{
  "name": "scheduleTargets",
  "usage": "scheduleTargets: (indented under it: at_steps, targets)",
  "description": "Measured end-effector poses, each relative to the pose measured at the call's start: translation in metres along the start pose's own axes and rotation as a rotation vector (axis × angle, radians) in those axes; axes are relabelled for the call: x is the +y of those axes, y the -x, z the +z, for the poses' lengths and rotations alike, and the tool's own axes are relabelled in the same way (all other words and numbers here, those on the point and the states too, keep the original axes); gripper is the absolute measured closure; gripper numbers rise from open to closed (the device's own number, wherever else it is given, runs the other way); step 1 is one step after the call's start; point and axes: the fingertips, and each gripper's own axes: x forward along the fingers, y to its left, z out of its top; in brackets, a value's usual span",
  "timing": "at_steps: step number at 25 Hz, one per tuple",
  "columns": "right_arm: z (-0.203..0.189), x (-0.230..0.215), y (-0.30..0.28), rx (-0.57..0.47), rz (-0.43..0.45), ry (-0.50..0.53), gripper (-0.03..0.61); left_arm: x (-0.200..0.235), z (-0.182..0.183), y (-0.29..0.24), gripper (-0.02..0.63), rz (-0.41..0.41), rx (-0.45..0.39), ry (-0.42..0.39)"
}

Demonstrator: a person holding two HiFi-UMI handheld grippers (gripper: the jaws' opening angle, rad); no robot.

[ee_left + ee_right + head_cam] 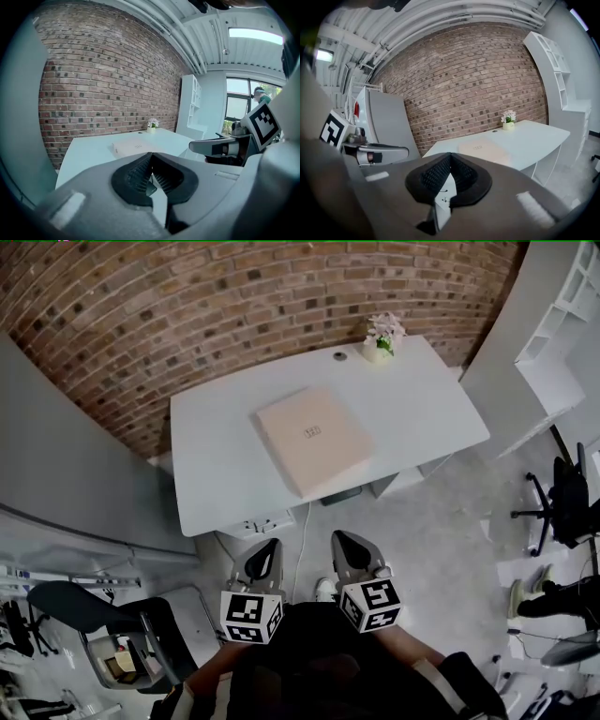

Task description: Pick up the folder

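A pale beige folder (314, 438) lies flat on the white table (216, 474), near its middle; the left gripper view shows the folder (132, 148) far off, and so does the right gripper view, as a flat folder (483, 148). My left gripper (269, 550) and right gripper (343, 542) are held side by side over the floor, short of the table's near edge, both pointing toward it. Each is shut with nothing between its jaws: the left gripper (151, 169) and the right gripper (451, 169) show their ribbed pads meeting.
A small potted plant (382, 337) stands at the table's far right corner, against the brick wall. A white shelf unit (562, 324) is at the right, a black office chair (562, 502) below it. A grey chair (94, 615) and a cart sit at the lower left.
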Motion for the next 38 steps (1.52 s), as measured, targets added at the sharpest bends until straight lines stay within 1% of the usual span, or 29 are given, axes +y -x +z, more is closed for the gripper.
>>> scheduleTargets:
  at_steps: [3, 7, 12, 20, 24, 28, 31, 34, 38]
  targets:
    - [-0.003, -0.018, 0.0, 0.009, -0.003, -0.002, 0.577, -0.007, -0.001, -0.007, 0.615, 0.004, 0.009, 0.001]
    - [-0.006, -0.029, 0.0, 0.005, -0.014, -0.013, 0.577, -0.01, -0.004, -0.015, 0.615, 0.007, 0.023, 0.005]
    - [-0.01, -0.038, -0.004, 0.02, -0.032, -0.03, 0.577, -0.016, -0.003, -0.036, 0.615, -0.035, 0.026, 0.002]
    - [0.001, -0.062, -0.011, 0.034, -0.106, -0.026, 0.577, -0.021, 0.008, -0.073, 0.615, -0.122, 0.033, 0.004]
    - [0.003, -0.066, -0.023, 0.05, -0.127, -0.04, 0.577, -0.012, 0.011, -0.086, 0.615, -0.135, 0.031, -0.002]
    - [0.014, -0.067, -0.04, 0.047, -0.14, 0.006, 0.577, -0.002, 0.019, -0.099, 0.615, -0.157, 0.009, -0.008]
    - [0.029, -0.069, -0.052, 0.047, -0.165, 0.034, 0.577, 0.009, 0.025, -0.109, 0.615, -0.17, -0.007, 0.003]
    - [0.034, -0.069, -0.063, 0.07, -0.176, 0.062, 0.577, 0.018, 0.032, -0.119, 0.615, -0.186, -0.017, 0.02]
    - [0.042, -0.072, -0.077, 0.085, -0.187, 0.073, 0.577, 0.026, 0.042, -0.129, 0.615, -0.205, -0.033, 0.03]
